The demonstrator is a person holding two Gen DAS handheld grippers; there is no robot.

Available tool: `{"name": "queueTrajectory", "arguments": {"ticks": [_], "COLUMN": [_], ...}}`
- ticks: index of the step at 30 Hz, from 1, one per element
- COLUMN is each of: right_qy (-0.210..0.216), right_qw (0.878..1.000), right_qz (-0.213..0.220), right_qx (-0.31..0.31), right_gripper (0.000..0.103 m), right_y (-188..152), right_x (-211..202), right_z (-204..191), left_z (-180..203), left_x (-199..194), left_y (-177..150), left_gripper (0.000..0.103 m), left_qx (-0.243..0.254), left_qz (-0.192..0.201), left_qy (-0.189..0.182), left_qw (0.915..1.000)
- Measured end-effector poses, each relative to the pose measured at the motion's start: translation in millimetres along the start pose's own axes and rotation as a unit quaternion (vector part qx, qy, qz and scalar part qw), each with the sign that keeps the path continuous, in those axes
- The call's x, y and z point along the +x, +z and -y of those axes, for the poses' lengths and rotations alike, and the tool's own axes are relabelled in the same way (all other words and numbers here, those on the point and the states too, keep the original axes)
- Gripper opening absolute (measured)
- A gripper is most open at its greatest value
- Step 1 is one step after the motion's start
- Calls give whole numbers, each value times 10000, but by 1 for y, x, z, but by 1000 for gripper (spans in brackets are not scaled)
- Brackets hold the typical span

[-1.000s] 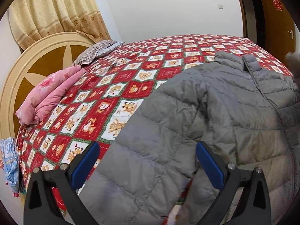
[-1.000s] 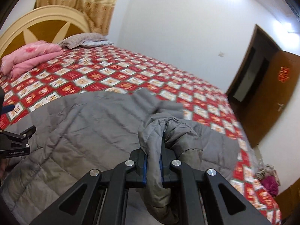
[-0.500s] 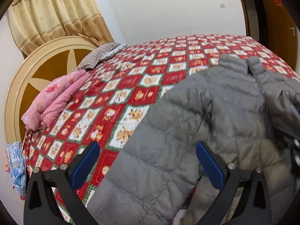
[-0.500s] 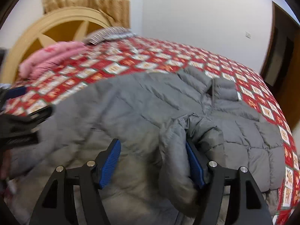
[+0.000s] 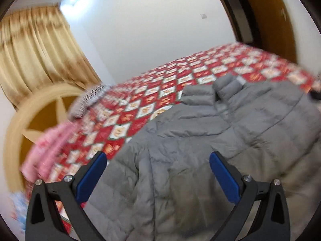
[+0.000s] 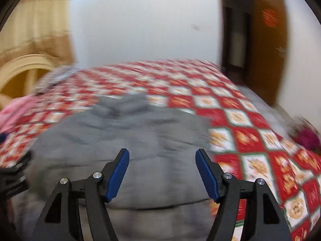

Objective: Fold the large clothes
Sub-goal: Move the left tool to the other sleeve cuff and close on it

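A grey puffer jacket [image 5: 210, 140] lies spread on the bed, collar at the far end, with its right sleeve folded in over the body. It also shows in the right wrist view [image 6: 124, 140], blurred. My left gripper [image 5: 158, 172] is open and empty, above the jacket's near left part. My right gripper [image 6: 162, 170] is open and empty, above the jacket's near right part. The left gripper's tip [image 6: 14, 170] shows at the left edge of the right wrist view.
The bed has a red and white patterned cover [image 5: 180, 84] and a round cream headboard [image 5: 18, 124] at the left. Folded pink bedding [image 5: 50, 148] and a striped pillow [image 5: 88, 100] lie by the headboard. A brown door [image 6: 266, 46] stands at the right. Dark red cloth [image 6: 307, 138] lies beyond the bed's right edge.
My right gripper let go of the grey sleeve, opened, and pulled back; the sleeve now lies folded on the jacket. Both cameras tilted up and the views are blurred by motion.
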State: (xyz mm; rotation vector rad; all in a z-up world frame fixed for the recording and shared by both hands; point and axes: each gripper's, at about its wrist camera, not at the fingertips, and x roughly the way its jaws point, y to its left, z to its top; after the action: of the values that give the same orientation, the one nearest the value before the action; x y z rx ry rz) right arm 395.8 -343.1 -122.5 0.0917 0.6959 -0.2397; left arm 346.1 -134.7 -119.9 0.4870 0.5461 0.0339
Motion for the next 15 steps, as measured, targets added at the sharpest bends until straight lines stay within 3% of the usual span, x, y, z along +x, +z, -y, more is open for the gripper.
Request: {"name": "queueTrajectory", "arguments": {"ticks": [5, 15], "right_qy": [-86, -196], "right_qw": [9980, 9940], "right_qz": [-622, -920], "right_qx": [56, -550], "right_gripper": [69, 69], "right_y": [-16, -49], "right_x": [49, 75], "right_z": [17, -7], "left_z": [20, 11], "left_x": [65, 94], "left_y": [-30, -46], "left_gripper": [103, 103], "left_qx": [437, 7], "left_qz": [-679, -988], "left_qy": [428, -16], "left_qw": [9958, 9951]}}
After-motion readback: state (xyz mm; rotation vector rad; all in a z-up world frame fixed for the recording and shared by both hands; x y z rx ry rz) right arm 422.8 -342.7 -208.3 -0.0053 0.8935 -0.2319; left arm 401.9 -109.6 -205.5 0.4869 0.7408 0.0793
